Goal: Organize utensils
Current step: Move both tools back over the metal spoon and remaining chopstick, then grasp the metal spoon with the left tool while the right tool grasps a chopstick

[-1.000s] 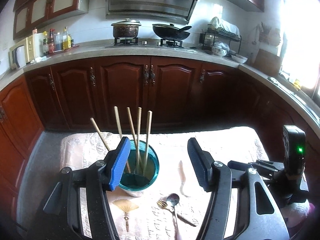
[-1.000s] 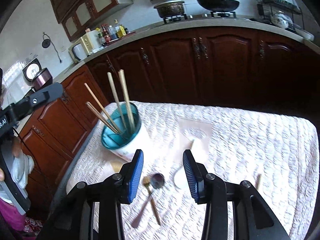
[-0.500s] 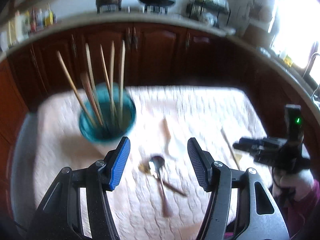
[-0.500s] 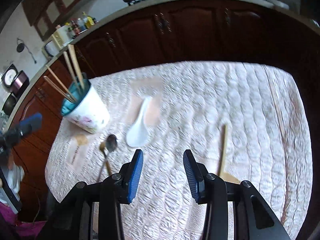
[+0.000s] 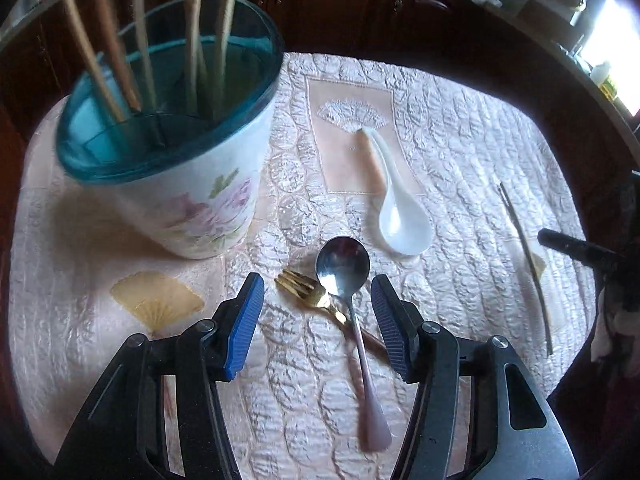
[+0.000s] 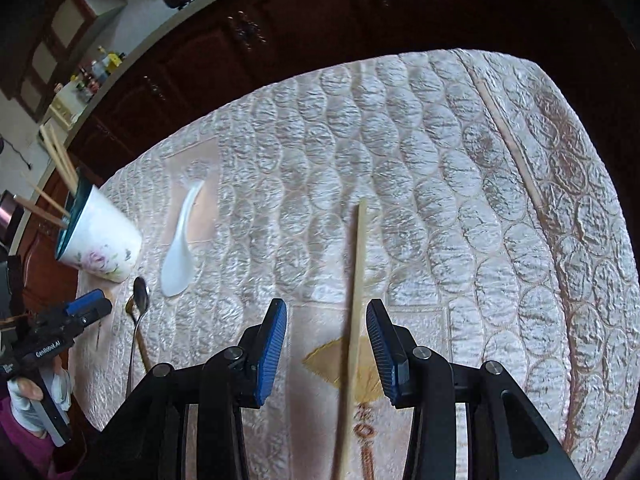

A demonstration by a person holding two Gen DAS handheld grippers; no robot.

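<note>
Two words, "GenRobot.AI", show on your left gripper (image 6: pixel 86 312). Its fingers are spread wide over a shiny metal spoon (image 5: pixel 348 296) crossing a gold fork (image 5: pixel 306 290). Your right gripper (image 6: pixel 326 336) is spread wide too, around a long wooden chopstick (image 6: pixel 356 292) on the quilted cloth (image 6: pixel 440 184).

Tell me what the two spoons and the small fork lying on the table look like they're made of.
White spoon: probably glazed ceramic, possibly melamine; glossy, opaque, thick-walled. Round-bowled spoon: polished metal, likely stainless steel; its bowl mirrors the light, though the handle end looks pinkish, perhaps coated. Fork: metal with a shiny gold-coloured finish, probably plating.
</note>
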